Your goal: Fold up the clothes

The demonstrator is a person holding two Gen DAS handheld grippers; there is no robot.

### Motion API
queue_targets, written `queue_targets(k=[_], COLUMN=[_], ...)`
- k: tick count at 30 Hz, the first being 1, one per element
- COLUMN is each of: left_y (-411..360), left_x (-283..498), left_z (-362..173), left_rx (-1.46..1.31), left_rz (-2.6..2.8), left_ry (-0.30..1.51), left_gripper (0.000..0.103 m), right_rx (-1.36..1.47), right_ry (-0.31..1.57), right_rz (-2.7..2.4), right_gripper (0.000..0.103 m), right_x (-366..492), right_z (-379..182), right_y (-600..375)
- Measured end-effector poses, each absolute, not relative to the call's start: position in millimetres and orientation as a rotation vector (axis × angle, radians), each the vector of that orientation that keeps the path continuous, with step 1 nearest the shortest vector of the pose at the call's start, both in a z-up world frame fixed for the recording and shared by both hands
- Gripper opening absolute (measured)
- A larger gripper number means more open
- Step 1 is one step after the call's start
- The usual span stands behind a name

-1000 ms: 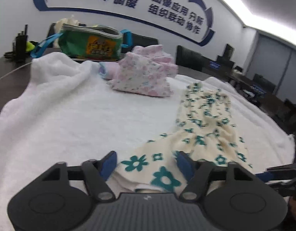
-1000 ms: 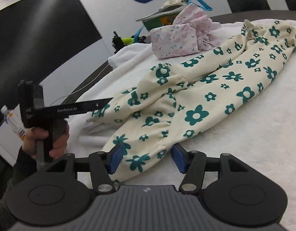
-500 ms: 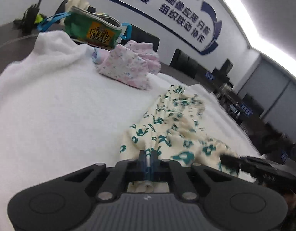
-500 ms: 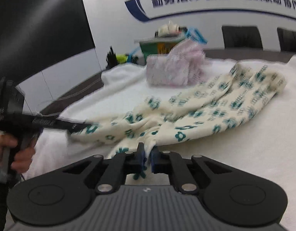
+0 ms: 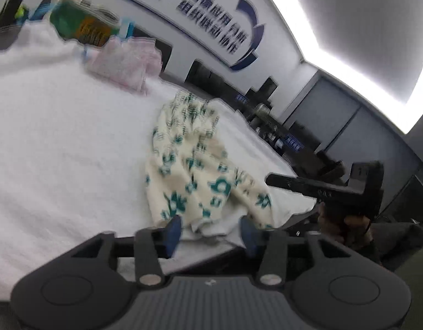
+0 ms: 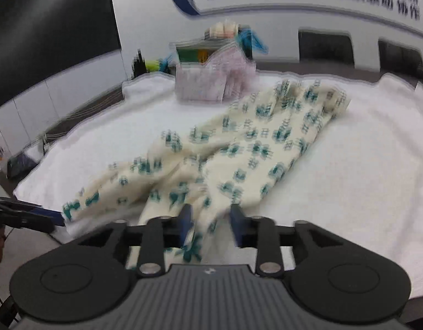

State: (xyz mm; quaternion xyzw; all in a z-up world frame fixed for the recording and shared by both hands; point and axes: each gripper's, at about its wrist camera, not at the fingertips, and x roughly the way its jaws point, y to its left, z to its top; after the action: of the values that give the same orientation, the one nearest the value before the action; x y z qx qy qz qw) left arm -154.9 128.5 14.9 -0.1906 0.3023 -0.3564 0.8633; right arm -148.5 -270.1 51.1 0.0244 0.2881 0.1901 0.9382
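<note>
Floral trousers point(image 6: 239, 148) laid on white towel point(image 6: 362, 165) over table, cuffs at near edge. Left tongs point(image 5: 210, 229) & right tongs point(image 6: 210, 221) just opened, spread, cloth betw. pads unpinched. Step: legs released after pull. Next: regrip cuffs, fold twd pink folded garment point(image 6: 208, 85).

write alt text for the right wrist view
Cream trousers with teal flowers lie on a white towel, their near end between the open right hand-held gripper. Folded pink clothes sit behind; the picture is blurred.

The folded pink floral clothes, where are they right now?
In the right wrist view, the folded pink floral clothes sit on the white towel's far side, before the green bag.
</note>
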Motion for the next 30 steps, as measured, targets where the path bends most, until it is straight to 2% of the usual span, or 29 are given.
queue_targets(k=[1, 4, 6, 9, 10, 11, 13, 14, 15, 17, 21, 23, 24, 25, 26, 27, 28, 29, 30], left_y=[130.9, 111.7, 93.5, 76.3, 72.3, 68.8, 62.2, 63.1, 64.2, 65.5, 59.3, 56.0, 53.0, 52.2, 54.2, 57.9, 62.0, 63.3, 63.2], left_x=[-153.2, -145.1, -140.8, -144.7, -146.7, -148.8, -152.3, -151.4, -150.9, -156.3, -171.1, -178.7, -183.5, -189.4, -194.9, -198.6, -201.7, -202.7, -202.7], left_z=[17.1, 16.6, 9.6, 1.1, -1.0, -2.9, -6.2, -6.8, -6.8, -5.6, -1.4, -3.1, -3.5, -2.0, 1.1, 4.7, 8.4, 10.9, 12.9], left_rx=[-0.388, -0.257, -0.207, -0.192, -0.189, -0.186, -0.196, -0.221, -0.244, -0.267, -0.284, -0.238, -0.184, -0.114, -0.046, 0.003, 0.046, 0.091, 0.135], left_rz=[-0.692, -0.569, -0.576, -0.625, -0.634, -0.639, -0.638, -0.629, -0.627, -0.629, -0.729, -0.781, -0.793, -0.791, -0.780, -0.758, -0.731, -0.714, -0.702], left_ry=[0.619, 0.605, 0.616, 0.606, 0.607, 0.611, 0.625, 0.634, 0.646, 0.646, 0.669, 0.678, 0.659, 0.624, 0.584, 0.542, 0.499, 0.463, 0.430], left_gripper=[0.072, 0.072, 0.071, 0.069, 0.058, 0.038, 0.020, 0.014, 0.010, 0.006, 0.003, 0.006, 0.009, 0.019, 0.035, 0.046, 0.063, 0.071, 0.072], right_rx=[0.046, 0.033, 0.029, -0.003, -0.030, -0.061, -0.123, -0.127, -0.124, -0.086, -0.146, -0.215, -0.252, -0.286, -0.318, -0.355, -0.392, -0.432, -0.465], right_ry=[0.582, 0.600, 0.635, 0.632, 0.622, 0.613, 0.583, 0.583, 0.586, 0.612, 0.598, 0.619, 0.617, 0.595, 0.569, 0.533, 0.493, 0.447, 0.423], right_rz=[0.403, 0.465, 0.516, 0.500, 0.468, 0.435, 0.406, 0.385, 0.362, 0.349, 0.359, 0.381, 0.388, 0.402, 0.417, 0.435, 0.454, 0.476, 0.504], right_gripper=[0.048, 0.055, 0.064, 0.068, 0.068, 0.066, 0.052, 0.031, 0.018, 0.007, 0.005, 0.006, 0.009, 0.013, 0.032, 0.064, 0.074, 0.081, 0.081], right_x=[-150.9, -156.0, -160.3, -172.5, -176.2, -179.3, -185.6, -185.3, -184.0, -179.3, -191.6, -200.9, -205.4, -212.3, -219.8, -227.8, -235.8, -243.3, -248.2], right_z=[52.2, 48.9, 38.3, 22.7, 18.3, 13.7, 7.7, 6.5, 5.6, 10.2, 32.1, 34.4, 32.8, 31.4, 30.2, 29.3, 28.5, 26.9, 24.9], right_y=[-271.4, -267.3, -253.8, -231.7, -225.9, -220.0, -213.0, -212.4, -212.5, -219.9, -235.8, -237.8, -236.7, -236.6, -236.6, -236.6, -236.5, -236.1, -233.4])
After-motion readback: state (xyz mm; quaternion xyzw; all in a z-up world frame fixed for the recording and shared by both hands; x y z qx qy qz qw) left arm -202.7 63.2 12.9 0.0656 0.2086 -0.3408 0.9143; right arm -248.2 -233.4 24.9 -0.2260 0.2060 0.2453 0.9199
